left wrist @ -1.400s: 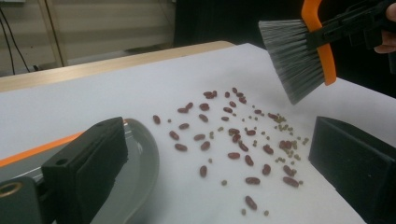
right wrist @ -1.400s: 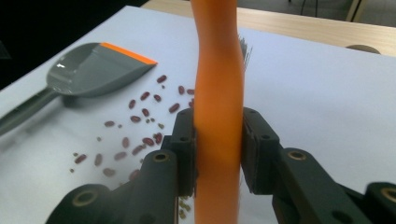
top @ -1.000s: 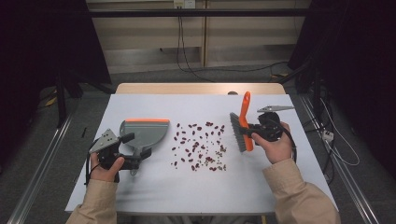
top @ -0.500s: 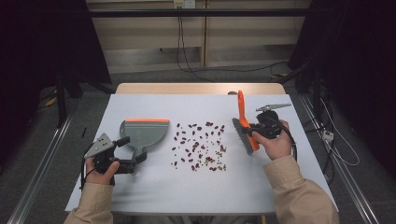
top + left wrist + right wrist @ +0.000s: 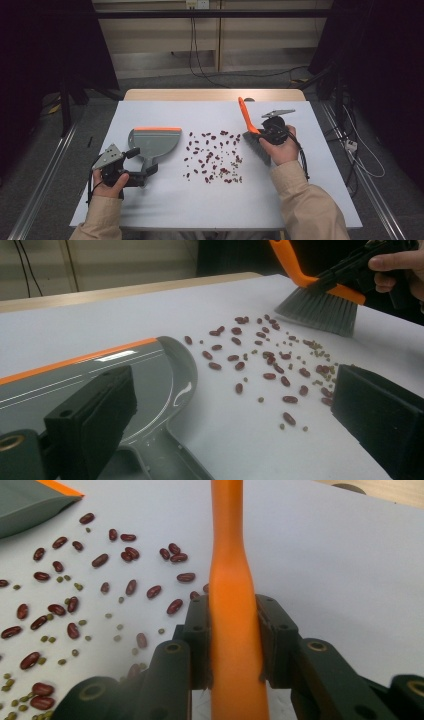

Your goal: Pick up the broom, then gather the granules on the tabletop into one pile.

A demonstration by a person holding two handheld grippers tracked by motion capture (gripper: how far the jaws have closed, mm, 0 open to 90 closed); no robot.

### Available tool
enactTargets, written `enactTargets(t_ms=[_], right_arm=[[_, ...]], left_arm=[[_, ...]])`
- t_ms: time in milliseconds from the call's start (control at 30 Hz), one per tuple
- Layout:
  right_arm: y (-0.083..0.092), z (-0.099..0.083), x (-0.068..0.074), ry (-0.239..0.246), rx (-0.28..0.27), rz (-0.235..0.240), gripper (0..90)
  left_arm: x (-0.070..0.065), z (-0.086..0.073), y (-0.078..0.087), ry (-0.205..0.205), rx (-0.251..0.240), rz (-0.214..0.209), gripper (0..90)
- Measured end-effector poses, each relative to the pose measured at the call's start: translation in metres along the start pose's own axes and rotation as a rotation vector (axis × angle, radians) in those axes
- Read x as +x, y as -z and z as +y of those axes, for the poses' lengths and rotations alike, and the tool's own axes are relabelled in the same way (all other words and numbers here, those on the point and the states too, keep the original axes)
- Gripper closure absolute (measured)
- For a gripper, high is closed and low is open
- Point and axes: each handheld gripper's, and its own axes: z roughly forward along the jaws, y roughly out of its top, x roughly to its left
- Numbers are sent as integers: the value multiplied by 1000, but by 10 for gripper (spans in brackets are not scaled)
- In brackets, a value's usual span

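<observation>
Beans (image 5: 212,157) lie scattered mid-bench (image 5: 150,210), the landmark. Left of them rests a dustpan (image 5: 152,142), lip toward the pile to catch the sweep; left tongs (image 5: 235,410) gape wide near its handle, gripping nothing. Right tongs (image 5: 232,640) clamp the brush (image 5: 252,137) handle, bristles at the beans' right edge, likely ready to push them leftward.

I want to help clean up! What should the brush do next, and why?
Probably sweep left. The right tongs grip the brush, whose bristles sit at the right edge of the scattered beans, and the dustpan waits on their far side.
</observation>
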Motion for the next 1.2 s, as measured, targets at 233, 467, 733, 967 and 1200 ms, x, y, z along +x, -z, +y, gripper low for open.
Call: enactTargets(t_ms=[233,467,733,967,1200], right_arm=[[-7,-1,0,2,-2,-16,698],[-2,-2,1,2,-23,-20,580],[11,-13,7,42,5,-29,541],[14,-21,3,20,22,-8,619],[9,-21,2,4,34,-19,697]], left_arm=[[1,0,-1,0,3,-1,42],[2,-1,-2,9,-1,-1,42],[2,-1,-3,5,4,-2,42],[2,-1,-2,6,0,3,43],[3,-1,-1,5,2,2,43]])
